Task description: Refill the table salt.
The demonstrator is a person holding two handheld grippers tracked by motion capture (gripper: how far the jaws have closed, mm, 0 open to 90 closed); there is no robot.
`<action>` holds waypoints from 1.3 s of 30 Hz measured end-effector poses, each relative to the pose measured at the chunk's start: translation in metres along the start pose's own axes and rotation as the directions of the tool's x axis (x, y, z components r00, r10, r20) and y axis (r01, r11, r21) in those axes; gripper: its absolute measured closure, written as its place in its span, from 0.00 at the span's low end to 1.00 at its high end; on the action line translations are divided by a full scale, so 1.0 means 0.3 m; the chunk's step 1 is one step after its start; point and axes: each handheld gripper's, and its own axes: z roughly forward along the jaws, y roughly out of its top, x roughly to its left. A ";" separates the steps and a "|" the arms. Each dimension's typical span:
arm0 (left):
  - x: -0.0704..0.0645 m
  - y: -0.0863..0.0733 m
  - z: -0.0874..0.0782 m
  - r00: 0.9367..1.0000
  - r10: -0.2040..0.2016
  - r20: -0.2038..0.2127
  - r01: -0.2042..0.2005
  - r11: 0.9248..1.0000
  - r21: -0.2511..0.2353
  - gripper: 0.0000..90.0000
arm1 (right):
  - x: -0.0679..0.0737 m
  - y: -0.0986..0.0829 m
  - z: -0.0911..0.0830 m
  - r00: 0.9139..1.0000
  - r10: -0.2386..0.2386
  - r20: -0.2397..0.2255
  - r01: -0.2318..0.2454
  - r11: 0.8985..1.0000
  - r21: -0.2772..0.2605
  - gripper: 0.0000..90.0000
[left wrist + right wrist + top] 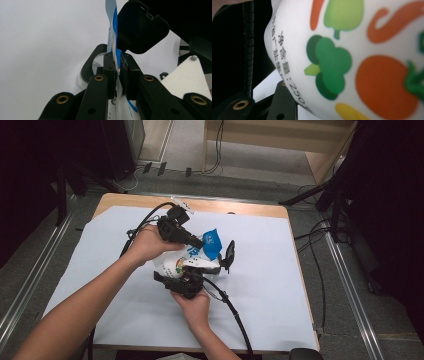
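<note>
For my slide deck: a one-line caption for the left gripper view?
Left gripper shut on the blue-and-white edge of a pouch above the white table.

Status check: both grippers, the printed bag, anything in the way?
Left gripper shut on bag's blue edge. Right gripper against white printed bag, grip unclear. Black clip beside bag.

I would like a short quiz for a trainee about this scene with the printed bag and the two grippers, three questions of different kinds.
1. True or false: the left gripper is shut on the blue edge of the bag.
2. Which pictures decorate the bag? A. vegetables B. cars C. stars
3. Fill in: the table is covered with a ____ sheet.

Key: 1 true; 2 A; 3 white.
</note>
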 end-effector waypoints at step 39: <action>-0.008 -0.010 -0.001 1.000 -0.010 -0.016 0.010 1.000 0.015 0.94 | 0.008 0.004 -0.004 1.000 0.007 -0.017 -0.007 1.000 -0.004 0.70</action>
